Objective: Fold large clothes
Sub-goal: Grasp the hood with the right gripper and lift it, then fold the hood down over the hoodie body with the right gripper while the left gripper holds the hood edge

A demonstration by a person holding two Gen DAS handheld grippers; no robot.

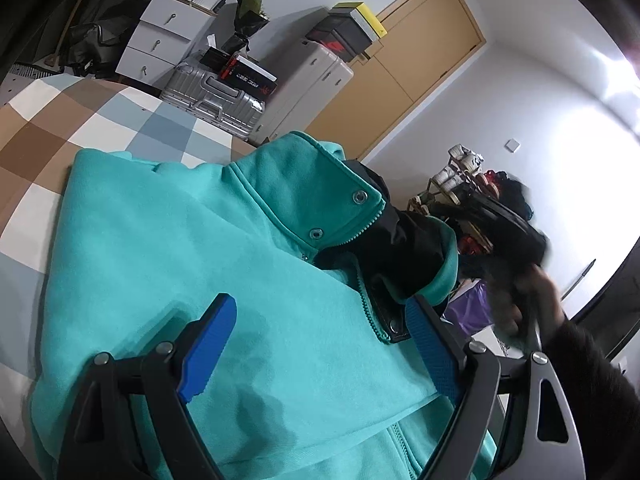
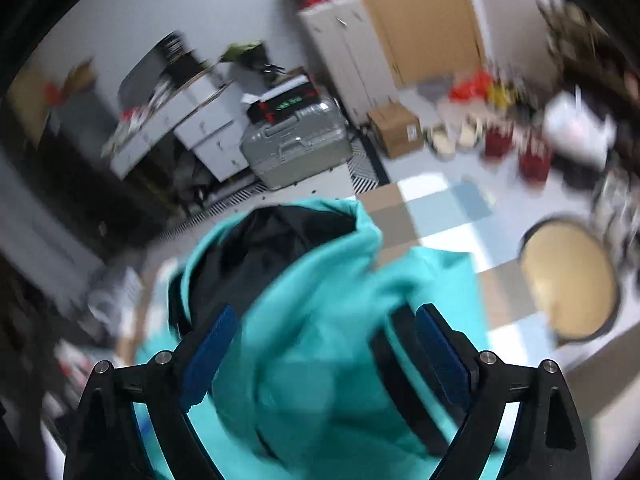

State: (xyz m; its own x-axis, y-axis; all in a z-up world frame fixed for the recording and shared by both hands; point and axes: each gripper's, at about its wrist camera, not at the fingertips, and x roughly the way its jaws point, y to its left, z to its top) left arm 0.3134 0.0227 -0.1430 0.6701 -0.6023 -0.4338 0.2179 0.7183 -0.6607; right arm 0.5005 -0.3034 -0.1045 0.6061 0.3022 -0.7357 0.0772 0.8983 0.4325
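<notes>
The teal hooded jacket [image 1: 224, 264] is lying on the checked bedspread [image 1: 100, 120], already doubled over itself, with its black-lined hood [image 1: 404, 256] bunching up at the edge nearest the room's clutter and its snap placket and zipper [image 1: 366, 304] showing on top. The left gripper [image 1: 320, 344] is hovering low over the folded body, its blue pads [image 1: 210, 344] standing wide apart with cloth beneath them but nothing pinched. The right gripper [image 2: 324, 356] is sitting over the hood end in a blurred view, its jaws likewise spread wide over teal fabric and clamping nothing; the blur makes it hard to say whether the pads are brushing the cloth. The step in hand looks like tucking the hood down onto the folded body. To do it well, the right gripper should be taking the hood by its rim, not the slippery lining, while the left is pressing the body flat so the stack does not slide on the bedspread. The hood is thick and springy, so it is likely to pop back up unless laid flat and smoothed. Beyond the bed a silver suitcase [image 1: 216, 100] and white drawers [image 1: 160, 40] are standing well apart from the work.
</notes>
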